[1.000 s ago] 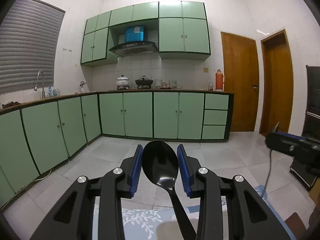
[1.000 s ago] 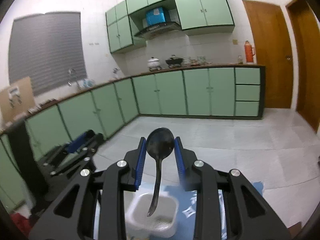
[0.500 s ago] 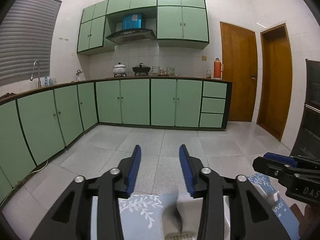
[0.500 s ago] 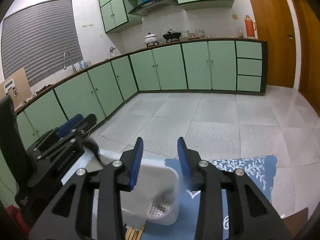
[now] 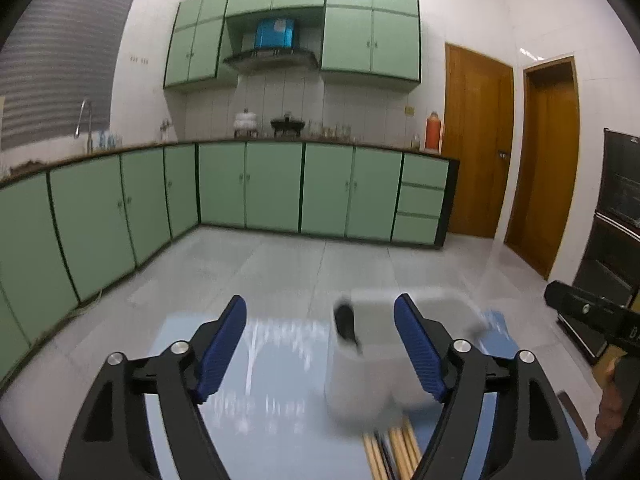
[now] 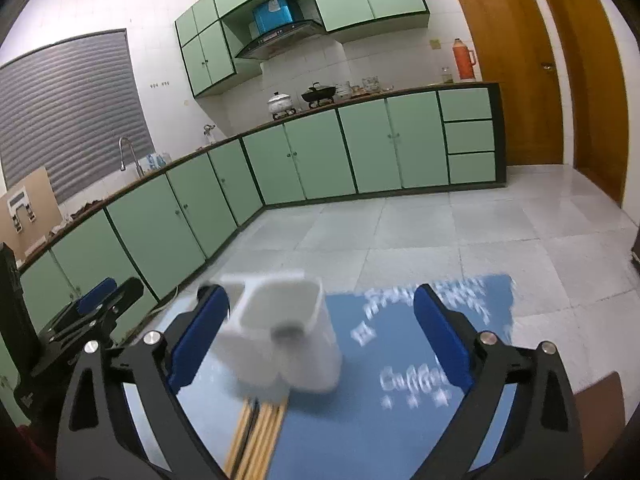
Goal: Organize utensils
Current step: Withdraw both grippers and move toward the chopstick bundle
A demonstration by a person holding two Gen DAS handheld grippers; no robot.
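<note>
Hovering over a blue cloth (image 6: 400,420), left gripper (image 5: 320,348) and right gripper (image 6: 320,336) both spread wide, jaws just opened, nothing pinched, white utensil holder (image 6: 288,344) on the cloth, black spoon (image 5: 346,326) inside, wooden chopsticks (image 6: 256,436) lying just before it.

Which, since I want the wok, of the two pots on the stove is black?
The right-hand pot, nearer the orange flask; the left-hand pot beside it is white.
</note>
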